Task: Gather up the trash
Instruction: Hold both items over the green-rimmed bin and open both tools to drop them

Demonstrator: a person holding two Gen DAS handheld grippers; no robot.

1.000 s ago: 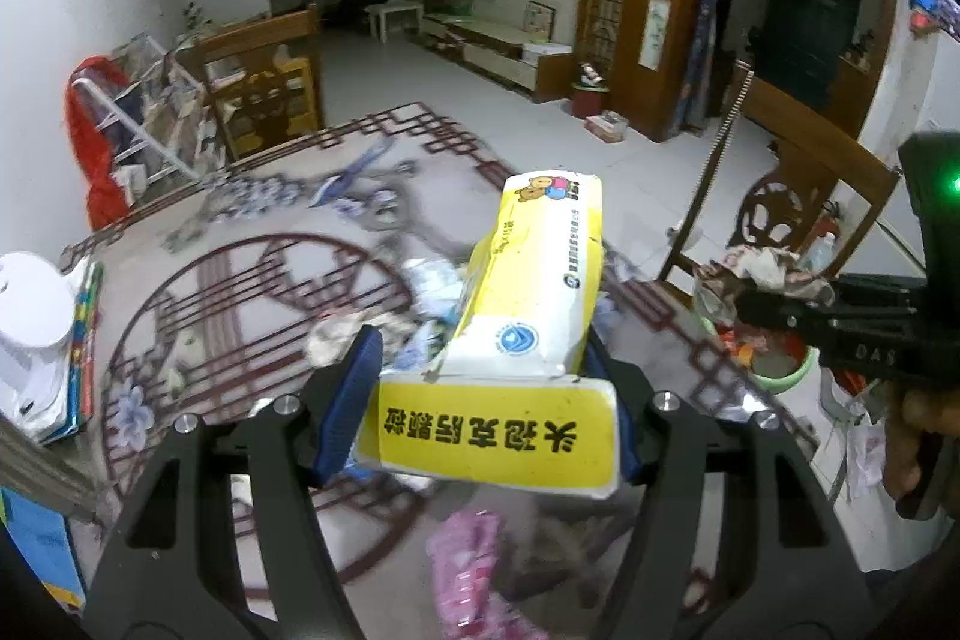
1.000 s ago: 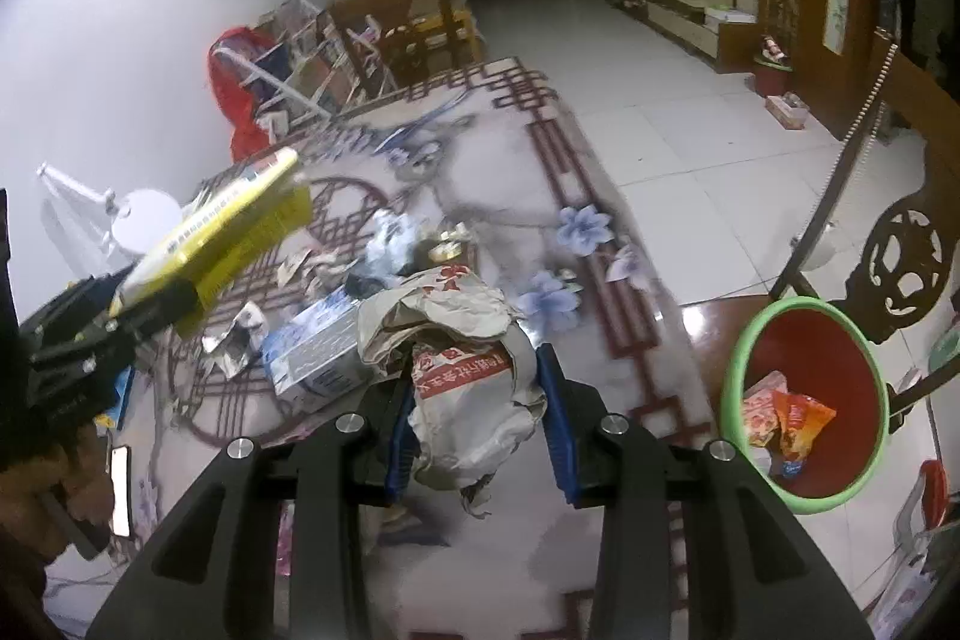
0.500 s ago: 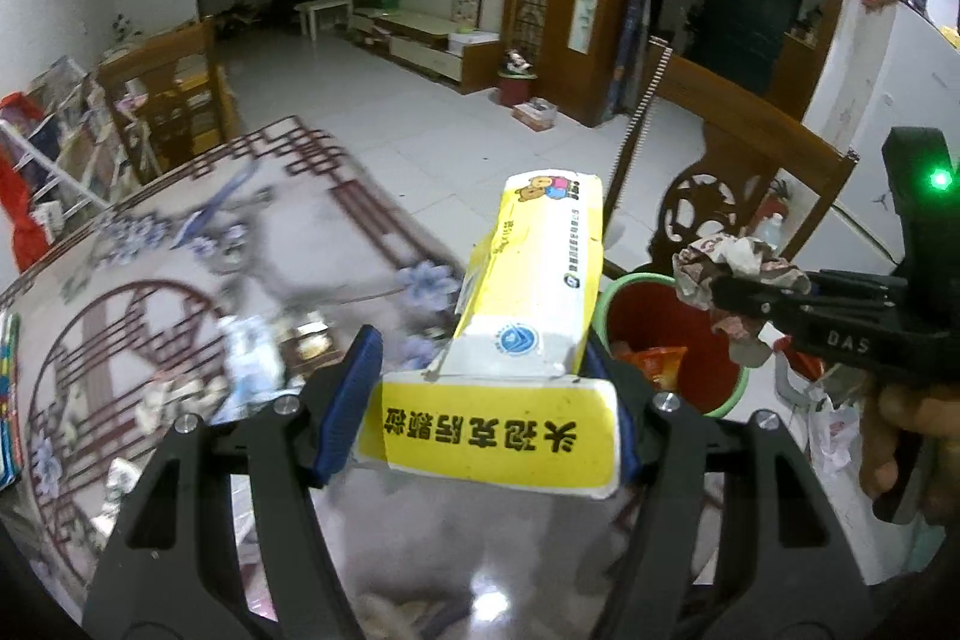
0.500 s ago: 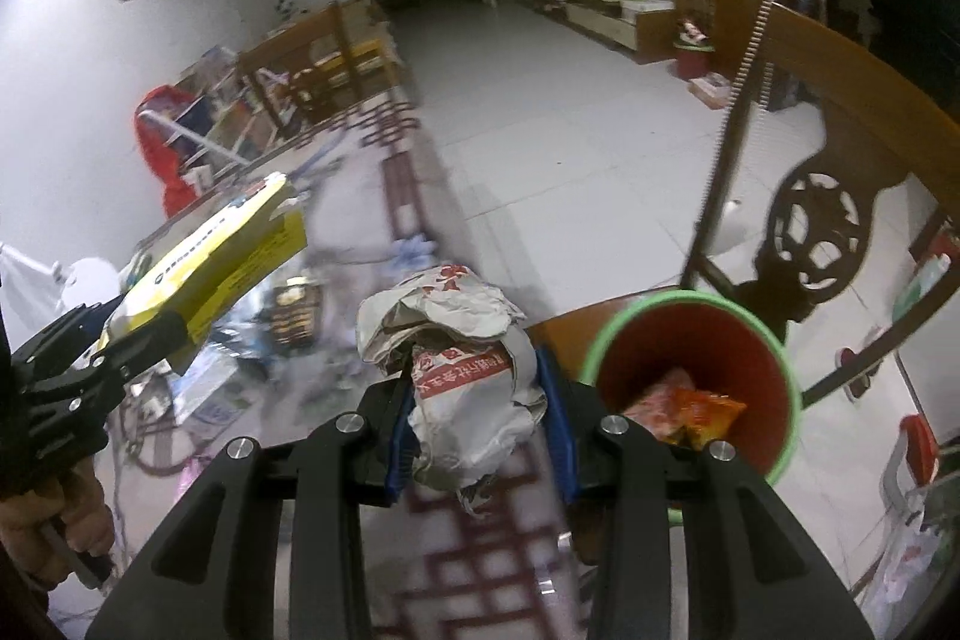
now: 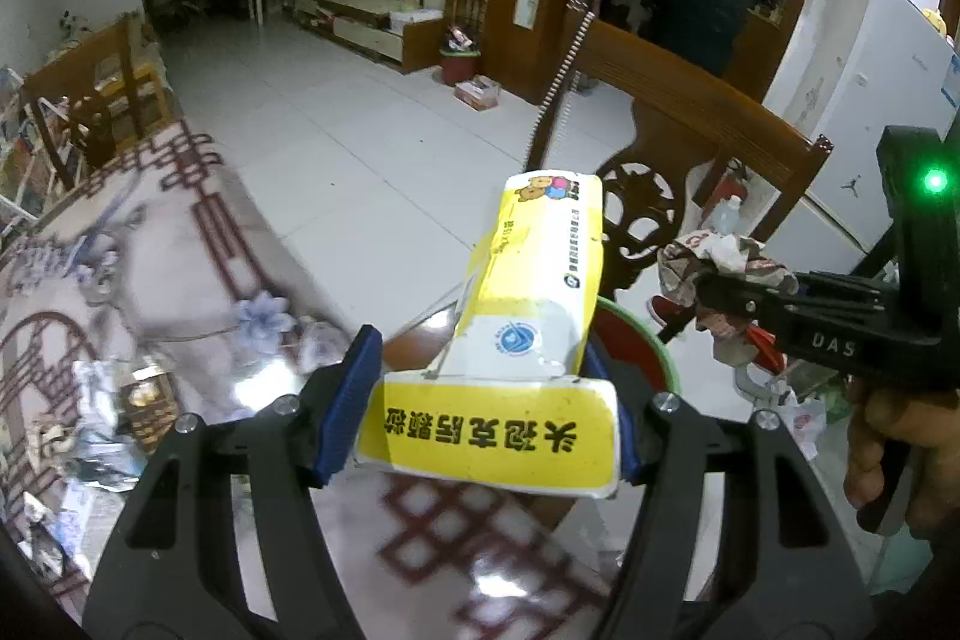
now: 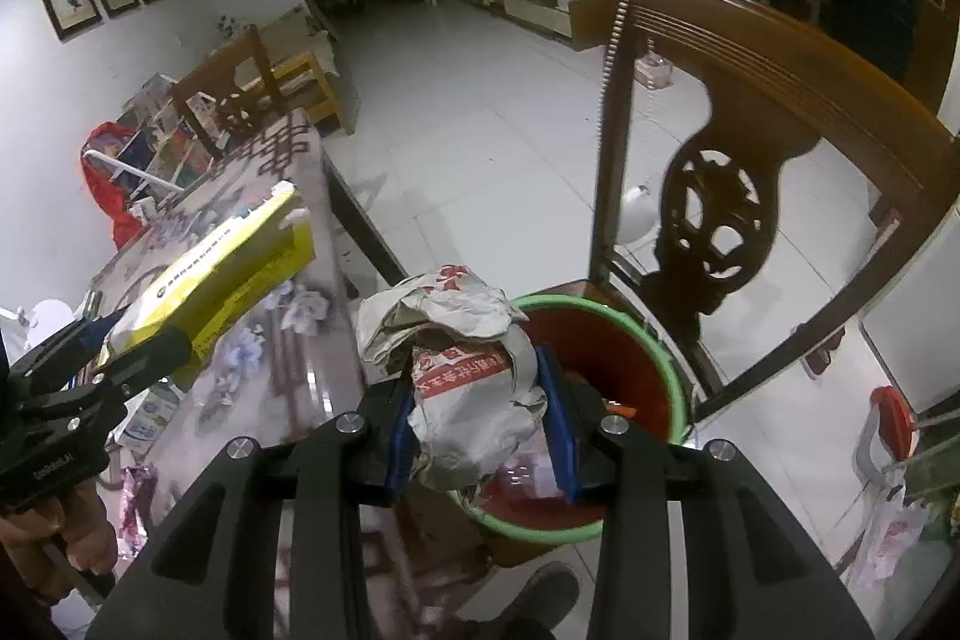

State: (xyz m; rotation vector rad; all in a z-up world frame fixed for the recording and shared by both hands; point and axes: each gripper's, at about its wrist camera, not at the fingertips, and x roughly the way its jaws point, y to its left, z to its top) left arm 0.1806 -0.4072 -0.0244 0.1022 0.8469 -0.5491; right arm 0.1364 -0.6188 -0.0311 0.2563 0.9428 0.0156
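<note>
My left gripper (image 5: pixel 480 412) is shut on a yellow and white carton (image 5: pixel 528 292) and holds it over the table edge; the carton also shows in the right wrist view (image 6: pixel 222 268). My right gripper (image 6: pixel 480 430) is shut on a crumpled paper bag (image 6: pixel 468 370) just above the rim of a red bin with a green rim (image 6: pixel 654 340). The bin holds some wrappers. In the left wrist view the bin (image 5: pixel 654 340) is mostly hidden behind the carton, and the right gripper (image 5: pixel 720 298) with its bag (image 5: pixel 720 262) is at the right.
A carved wooden chair (image 6: pixel 720 196) stands right behind the bin. The glass-topped patterned table (image 5: pixel 180 268) at the left carries several pieces of litter (image 5: pixel 120 400). A white fridge (image 5: pixel 870 100) stands at the right. A plastic bag (image 6: pixel 888 532) lies on the tiled floor.
Both grippers have swung right, away from the littered table centre, to the table edge. The right gripper with the bag has come over the bin. Both grips are unchanged.
</note>
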